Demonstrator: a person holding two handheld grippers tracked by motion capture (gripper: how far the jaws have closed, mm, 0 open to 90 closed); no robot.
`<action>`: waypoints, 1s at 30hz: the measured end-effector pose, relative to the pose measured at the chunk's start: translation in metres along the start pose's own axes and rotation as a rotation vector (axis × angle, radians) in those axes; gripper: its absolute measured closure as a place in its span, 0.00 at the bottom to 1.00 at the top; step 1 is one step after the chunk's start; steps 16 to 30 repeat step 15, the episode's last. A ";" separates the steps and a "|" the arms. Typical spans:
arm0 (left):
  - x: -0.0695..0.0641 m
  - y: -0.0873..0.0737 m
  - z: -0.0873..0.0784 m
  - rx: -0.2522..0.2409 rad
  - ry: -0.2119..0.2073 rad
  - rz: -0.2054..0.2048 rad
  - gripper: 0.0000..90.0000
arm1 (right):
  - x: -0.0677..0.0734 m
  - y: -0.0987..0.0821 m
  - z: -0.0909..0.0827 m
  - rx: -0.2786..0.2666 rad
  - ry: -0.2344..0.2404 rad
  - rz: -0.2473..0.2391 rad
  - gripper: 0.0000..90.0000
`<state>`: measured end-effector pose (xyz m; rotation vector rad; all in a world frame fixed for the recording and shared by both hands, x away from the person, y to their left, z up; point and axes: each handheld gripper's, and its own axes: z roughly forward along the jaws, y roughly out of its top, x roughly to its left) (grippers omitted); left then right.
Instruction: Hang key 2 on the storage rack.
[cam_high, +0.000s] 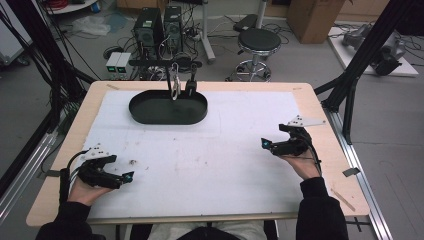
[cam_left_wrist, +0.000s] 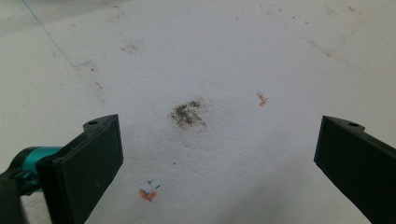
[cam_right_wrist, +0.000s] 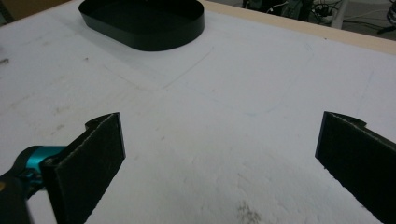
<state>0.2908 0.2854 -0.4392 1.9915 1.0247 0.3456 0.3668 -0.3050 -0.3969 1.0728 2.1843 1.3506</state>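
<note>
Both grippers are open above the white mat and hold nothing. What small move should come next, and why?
Probably move the right gripper forward toward the black oval tray. Its jaws stand wide apart with nothing between them, the tray lies ahead in its view, and the left gripper faces bare mat.

From my high view, the two small items hanging over the black tray's (cam_high: 150, 116) far rim, a pale metal piece (cam_high: 175, 82) and a dark one (cam_high: 191, 85), are too small for me to identify. My left gripper (cam_high: 127, 176) and right gripper (cam_high: 264, 143) show tiny there; I can't read jaw spacing from that view. Both my sleeves are cut by the bottom edge. In the left gripper view, both jaws run off the bottom edge, the right one also off the side. In the right gripper view, the tray's (cam_right_wrist: 140, 35) far end is clipped by the top edge, and the grey smudge (cam_right_wrist: 247, 215) low down is partly cut off
</note>
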 end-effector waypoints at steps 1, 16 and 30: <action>0.000 0.000 0.000 -0.001 -0.002 0.000 0.02 | 0.000 -0.003 -0.002 -0.006 -0.002 0.002 0.01; 0.000 0.000 -0.001 -0.005 -0.003 0.000 0.02 | 0.002 -0.028 -0.018 -0.011 -0.013 0.001 0.01; 0.000 0.000 -0.001 -0.005 -0.003 0.000 0.02 | 0.002 -0.028 -0.018 -0.011 -0.013 0.001 0.01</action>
